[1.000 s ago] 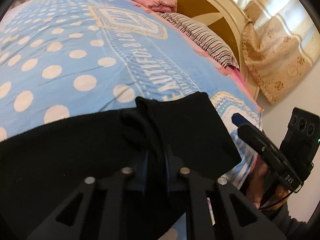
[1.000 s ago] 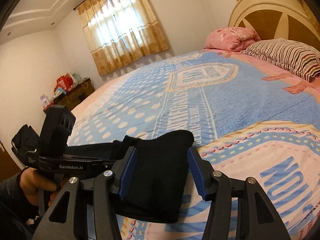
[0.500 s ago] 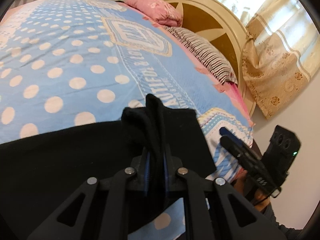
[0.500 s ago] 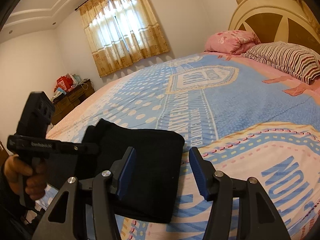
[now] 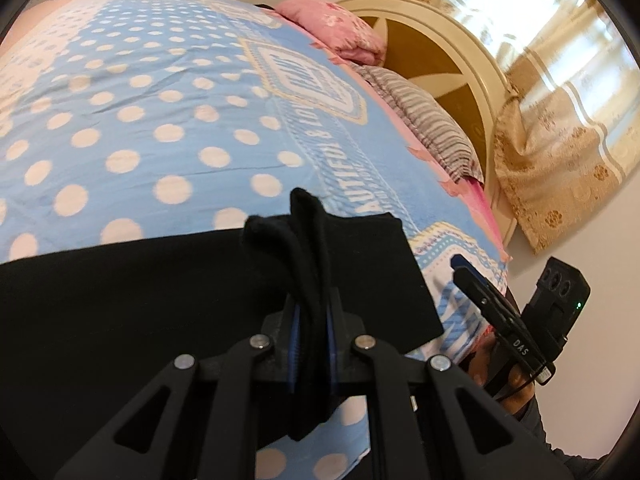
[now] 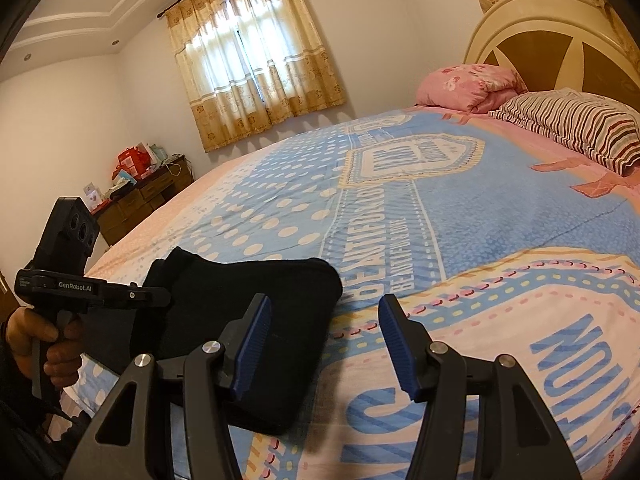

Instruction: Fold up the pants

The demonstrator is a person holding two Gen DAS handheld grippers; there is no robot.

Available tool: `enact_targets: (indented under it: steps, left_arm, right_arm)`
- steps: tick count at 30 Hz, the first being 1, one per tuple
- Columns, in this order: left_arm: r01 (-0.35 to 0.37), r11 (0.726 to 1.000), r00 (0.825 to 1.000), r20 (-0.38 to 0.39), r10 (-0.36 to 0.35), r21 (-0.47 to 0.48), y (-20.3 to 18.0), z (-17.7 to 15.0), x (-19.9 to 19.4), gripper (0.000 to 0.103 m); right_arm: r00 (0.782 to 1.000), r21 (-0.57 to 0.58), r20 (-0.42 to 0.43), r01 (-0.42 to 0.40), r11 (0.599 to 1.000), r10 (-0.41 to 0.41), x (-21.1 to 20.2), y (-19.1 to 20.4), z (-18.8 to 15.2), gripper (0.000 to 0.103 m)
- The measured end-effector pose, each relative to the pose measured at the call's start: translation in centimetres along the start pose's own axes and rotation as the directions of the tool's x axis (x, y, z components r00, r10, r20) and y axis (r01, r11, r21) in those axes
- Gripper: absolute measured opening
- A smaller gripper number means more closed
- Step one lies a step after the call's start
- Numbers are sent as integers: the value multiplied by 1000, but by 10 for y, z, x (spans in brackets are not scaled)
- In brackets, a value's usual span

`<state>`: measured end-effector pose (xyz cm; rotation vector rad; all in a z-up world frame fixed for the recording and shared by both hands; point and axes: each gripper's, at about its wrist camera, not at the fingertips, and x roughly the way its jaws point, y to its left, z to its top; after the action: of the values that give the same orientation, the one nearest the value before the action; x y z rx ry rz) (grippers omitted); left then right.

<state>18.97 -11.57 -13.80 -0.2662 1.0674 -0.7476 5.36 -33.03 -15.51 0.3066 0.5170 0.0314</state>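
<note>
The black pants lie on the blue polka-dot bedspread, folded over at their right end. My left gripper is shut on a bunched fold of the pants and lifts it a little off the bed. In the right wrist view the pants lie at the lower left, with the left gripper pinching their left edge. My right gripper is open and empty, hovering just right of the folded end. The right gripper also shows in the left wrist view.
A pink pillow and a striped pillow lie by the cream headboard. A dark dresser with clutter stands left of the bed. The bed's near edge runs by the right hand.
My left gripper has raised its pinched fold of the pants slightly. My right gripper has drawn back to the right, off the folded end, and stays open.
</note>
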Motion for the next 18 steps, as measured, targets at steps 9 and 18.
enact_targets:
  steps: [9,18]
  left_arm:
    - [-20,998,999,28,21,-62,30,-10,-19,11]
    - [-51,992,998,40,56,-120,60,-20,-30,11]
  right_arm:
    - [1000,-54,-4,-8,999,8,1,12,-2,58]
    - [998,-139,-12,-70,988,68,0,34,-8,58]
